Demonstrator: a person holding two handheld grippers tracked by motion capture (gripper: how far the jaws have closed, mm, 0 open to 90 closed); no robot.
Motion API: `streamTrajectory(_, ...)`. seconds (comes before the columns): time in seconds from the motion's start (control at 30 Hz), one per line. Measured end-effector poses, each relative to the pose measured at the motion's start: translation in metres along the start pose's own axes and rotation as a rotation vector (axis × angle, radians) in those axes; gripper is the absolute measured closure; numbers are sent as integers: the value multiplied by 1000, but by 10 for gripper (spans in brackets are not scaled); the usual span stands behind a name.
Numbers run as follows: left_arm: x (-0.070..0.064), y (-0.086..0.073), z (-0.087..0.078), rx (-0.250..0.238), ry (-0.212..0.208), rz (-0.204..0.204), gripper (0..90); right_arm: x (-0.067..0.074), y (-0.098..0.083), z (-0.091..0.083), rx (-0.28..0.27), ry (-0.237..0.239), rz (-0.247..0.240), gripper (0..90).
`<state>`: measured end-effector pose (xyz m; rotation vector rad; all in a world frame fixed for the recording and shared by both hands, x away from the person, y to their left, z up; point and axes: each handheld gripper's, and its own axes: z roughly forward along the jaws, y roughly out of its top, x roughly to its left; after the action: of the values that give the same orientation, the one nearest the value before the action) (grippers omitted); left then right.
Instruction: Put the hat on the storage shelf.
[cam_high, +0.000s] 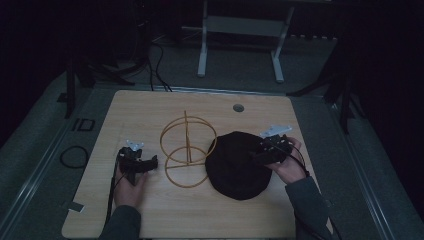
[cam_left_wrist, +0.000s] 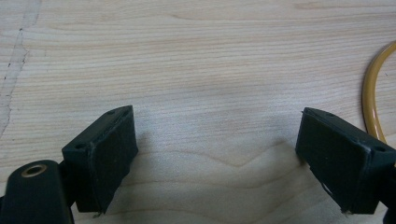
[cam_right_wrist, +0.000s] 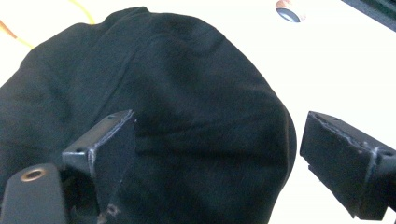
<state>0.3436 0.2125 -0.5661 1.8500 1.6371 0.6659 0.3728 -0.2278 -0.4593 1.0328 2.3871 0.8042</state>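
Claw (cam_left_wrist: 217, 158) agape over table (cam_left_wrist: 196, 60) (bare).

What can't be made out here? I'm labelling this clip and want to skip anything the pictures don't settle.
- Table under the black cloth: hidden by it in the high view and the right gripper view.
- Yellow wire stand: cut off by the frame's right edge in the left gripper view.
- Left gripper and right gripper: too dark and small in the high view to read; their own views show both open.
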Motion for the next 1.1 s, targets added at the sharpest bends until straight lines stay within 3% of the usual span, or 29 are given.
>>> streamTrajectory(0.1, 0, 0, 0, 0, 0, 0, 122, -4, 2, 6, 12, 16, 6, 106)
streamTrajectory(0.13, 0, 0, 0, 0, 0, 0, 121, -6, 3, 12, 18, 53, 15, 106)
streamTrajectory(0.2, 0, 0, 0, -1, 0, 0, 121, -7, 3, 17, 30, 76, 21, 106)
streamTrajectory(0.37, 0, 0, 0, -1, 0, -1, 122, 2, 2, 26, 46, 110, -4, 106)
streamTrajectory(0.5, 0, 0, 0, 0, 0, 0, 122, 4, 2, 29, 60, 98, -13, 102)
streamTrajectory(0.53, 0, 0, 0, 0, 0, 0, 122, 4, 3, 32, 71, 69, -23, 102)
streamTrajectory(0.6, 0, 0, 0, 0, 0, 0, 121, 3, 4, 32, 62, 58, -17, 102)
streamTrajectory(0.87, 0, 0, 0, 0, 0, 0, 121, 6, 5, 37, 90, 80, -23, 124)
streamTrajectory(1.1, 0, 0, 0, 0, 0, 0, 121, 14, 4, 38, 104, 18, -79, 281)
